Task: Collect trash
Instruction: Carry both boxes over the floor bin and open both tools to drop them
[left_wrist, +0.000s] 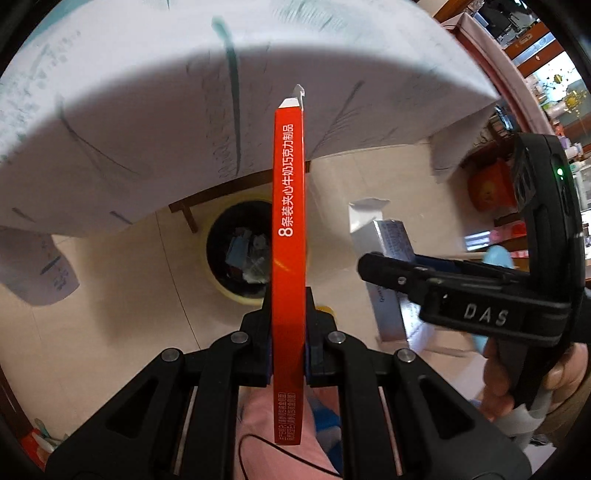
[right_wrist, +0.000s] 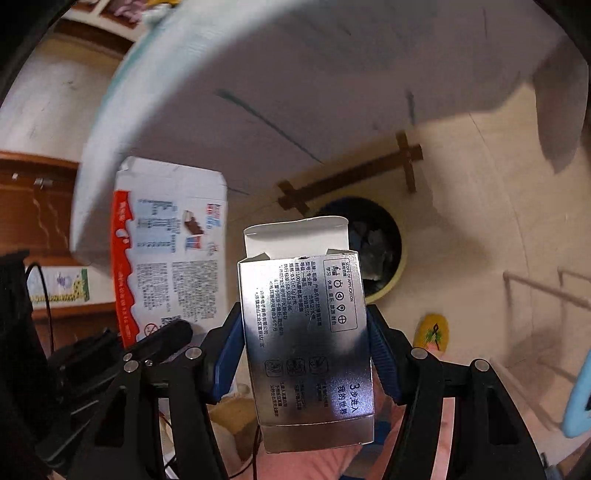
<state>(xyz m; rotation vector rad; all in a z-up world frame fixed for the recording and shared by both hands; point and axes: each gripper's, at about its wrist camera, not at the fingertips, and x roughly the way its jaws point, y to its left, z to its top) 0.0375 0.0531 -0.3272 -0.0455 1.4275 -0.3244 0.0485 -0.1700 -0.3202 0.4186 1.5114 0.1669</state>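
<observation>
My left gripper (left_wrist: 288, 306) is shut on a flat red chocolate box (left_wrist: 290, 184), seen edge-on and standing up between the fingers. Behind it on the floor is a round bin (left_wrist: 240, 251) with a yellow rim, holding several scraps. My right gripper (right_wrist: 304, 317) is shut on a silver carton (right_wrist: 306, 369) with its top flap open, above the same bin (right_wrist: 376, 251). In the right wrist view the red-and-white chocolate box (right_wrist: 170, 240) and left gripper (right_wrist: 166, 332) are at the left. The left wrist view shows the right gripper (left_wrist: 384, 269) with the silver carton (left_wrist: 393, 236) at the right.
A table under a white printed cloth (left_wrist: 147, 110) overhangs the bin, with its wooden cross foot (right_wrist: 354, 173) on the pale floor. A yellow patch (right_wrist: 430, 332) lies on the floor near the bin. A white rail frame (right_wrist: 535, 291) stands at the right. Shelves (left_wrist: 535, 92) fill the far right.
</observation>
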